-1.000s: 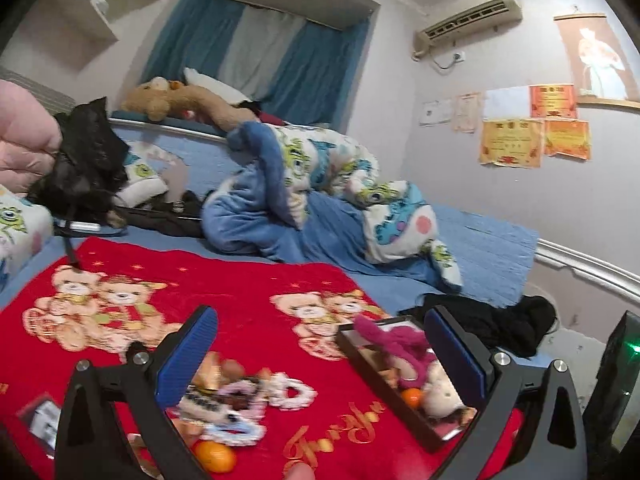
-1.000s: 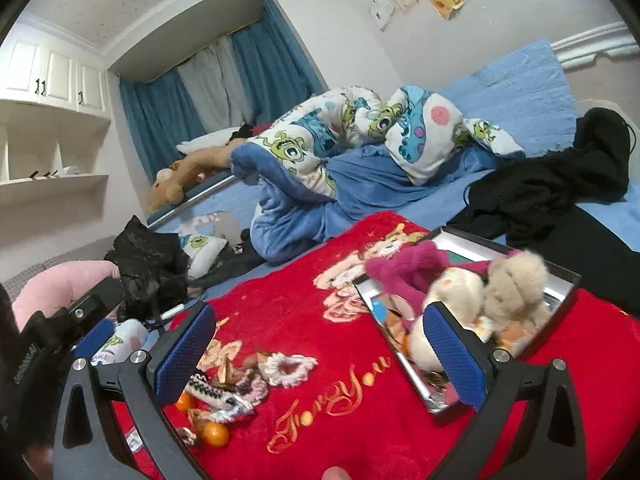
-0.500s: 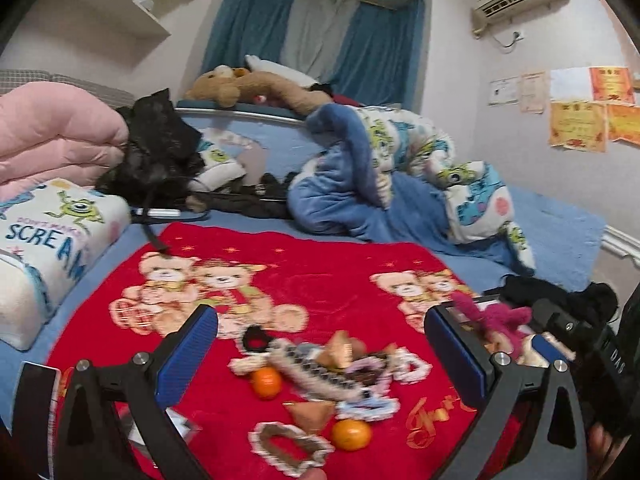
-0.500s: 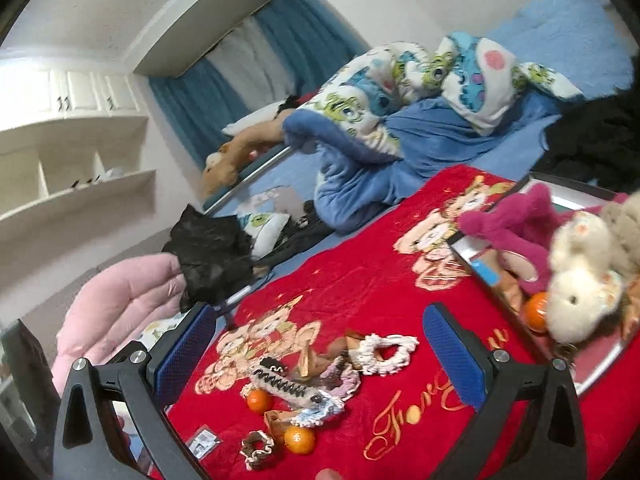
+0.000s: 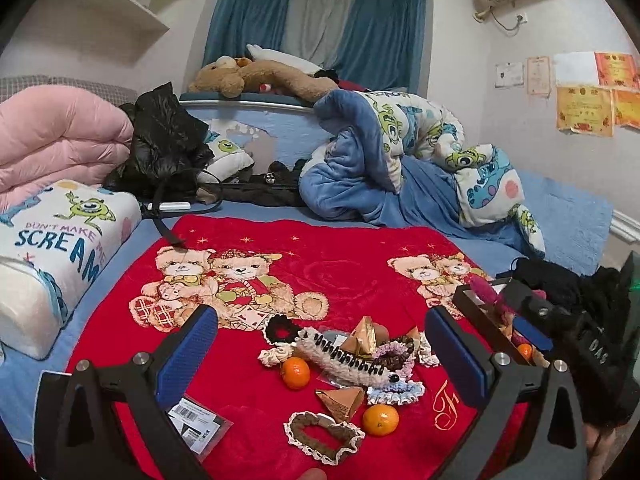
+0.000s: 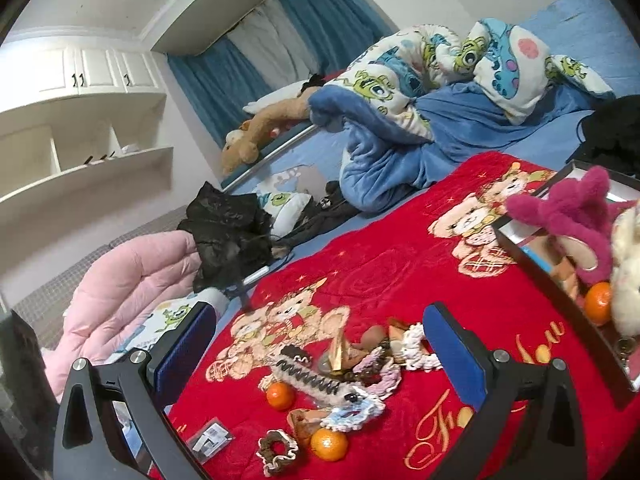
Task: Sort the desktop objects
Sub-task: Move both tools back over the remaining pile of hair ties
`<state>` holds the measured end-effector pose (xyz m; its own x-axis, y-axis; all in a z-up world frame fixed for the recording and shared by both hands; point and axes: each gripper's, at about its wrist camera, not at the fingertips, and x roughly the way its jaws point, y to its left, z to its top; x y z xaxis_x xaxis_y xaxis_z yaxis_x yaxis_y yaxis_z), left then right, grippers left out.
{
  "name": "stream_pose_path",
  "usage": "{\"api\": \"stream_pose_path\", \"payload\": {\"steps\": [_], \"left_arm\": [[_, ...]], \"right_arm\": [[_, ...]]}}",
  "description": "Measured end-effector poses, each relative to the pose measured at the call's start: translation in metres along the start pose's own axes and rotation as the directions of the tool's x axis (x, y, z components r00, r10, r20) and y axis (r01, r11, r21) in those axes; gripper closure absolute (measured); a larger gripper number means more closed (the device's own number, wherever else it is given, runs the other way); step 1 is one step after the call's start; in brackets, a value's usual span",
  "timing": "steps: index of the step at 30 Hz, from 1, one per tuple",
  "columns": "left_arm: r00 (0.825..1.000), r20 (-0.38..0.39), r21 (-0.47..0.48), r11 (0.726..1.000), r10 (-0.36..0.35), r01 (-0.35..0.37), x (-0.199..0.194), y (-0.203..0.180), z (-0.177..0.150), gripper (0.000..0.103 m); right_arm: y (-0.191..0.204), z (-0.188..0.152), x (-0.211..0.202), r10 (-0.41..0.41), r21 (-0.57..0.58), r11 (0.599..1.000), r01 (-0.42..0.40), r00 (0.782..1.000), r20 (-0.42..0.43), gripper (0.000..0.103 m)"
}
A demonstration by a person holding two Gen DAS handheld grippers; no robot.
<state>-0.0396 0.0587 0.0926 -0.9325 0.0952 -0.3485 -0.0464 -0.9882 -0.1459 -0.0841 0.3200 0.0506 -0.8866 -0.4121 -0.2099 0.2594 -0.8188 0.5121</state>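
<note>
Red plush blanket [image 5: 344,256] under everything, soft and uneven, so I judge anything I nudge can roll or sink; both tongs hang with fingers wide apart and nothing between them, left gripper [image 5: 320,354] and right gripper [image 6: 320,344] above the heap of small things.

Nearest risk first: the scrunchie [image 5: 323,436] lies just beside a near orange [image 5: 380,419]; closing on one could push the other off, and round fruit may run down the slope. The packet [image 5: 199,429] by my left finger is flat and slick, hard to pinch off plush. In the heap, the long fuzzy clip [image 5: 340,358] lies across crochet pieces and gold wrappers, so I may lift several tangled at once. The tray [image 6: 560,280] at the right edge is already crowded with plush toys; a drop there could bounce out.

Counts, near to far: one brown scrunchie, one packet, two loose oranges (second [image 5: 295,373]), one more orange [image 6: 599,303] in the tray, one long clip, one black scrunchie [image 5: 281,330], at least two gold wrappers, two toys in the tray; the crochet bits I cannot count.
</note>
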Motion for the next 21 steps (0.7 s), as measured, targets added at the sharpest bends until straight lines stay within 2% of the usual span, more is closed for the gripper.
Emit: {"api": "stream_pose_path", "payload": {"steps": [4, 8, 12, 16, 21], "left_arm": [[1.000, -0.015, 0.023, 0.999, 0.027, -0.026, 0.006, -0.005, 0.003, 0.000], [0.999, -0.023, 0.028, 0.999, 0.042, -0.041, 0.010, -0.002, 0.002, 0.000], [0.999, -0.035, 0.023, 0.999, 0.041, -0.040, 0.016, 0.007, -0.008, 0.000], [0.998, -0.058, 0.026, 0.999, 0.029, -0.027, 0.030, 0.015, -0.026, 0.000], [0.991, -0.131, 0.045, 0.999, 0.028, -0.022, 0.045, 0.024, -0.069, 0.000]], "right_arm": [[0.011, -0.004, 0.011, 0.012, -0.063, 0.998, -0.014, 0.999, -0.031, 0.000], [0.022, -0.008, 0.014, -0.031, -0.178, 0.984, 0.022, 0.998, -0.048, 0.000], [0.025, -0.009, 0.014, -0.019, -0.172, 0.985, 0.009, 0.998, -0.054, 0.000], [0.022, -0.016, 0.021, -0.011, -0.175, 0.985, -0.004, 0.996, -0.084, 0.000], [0.013, -0.021, 0.026, -0.062, -0.198, 0.979, 0.047, 0.996, -0.071, 0.000]]}}
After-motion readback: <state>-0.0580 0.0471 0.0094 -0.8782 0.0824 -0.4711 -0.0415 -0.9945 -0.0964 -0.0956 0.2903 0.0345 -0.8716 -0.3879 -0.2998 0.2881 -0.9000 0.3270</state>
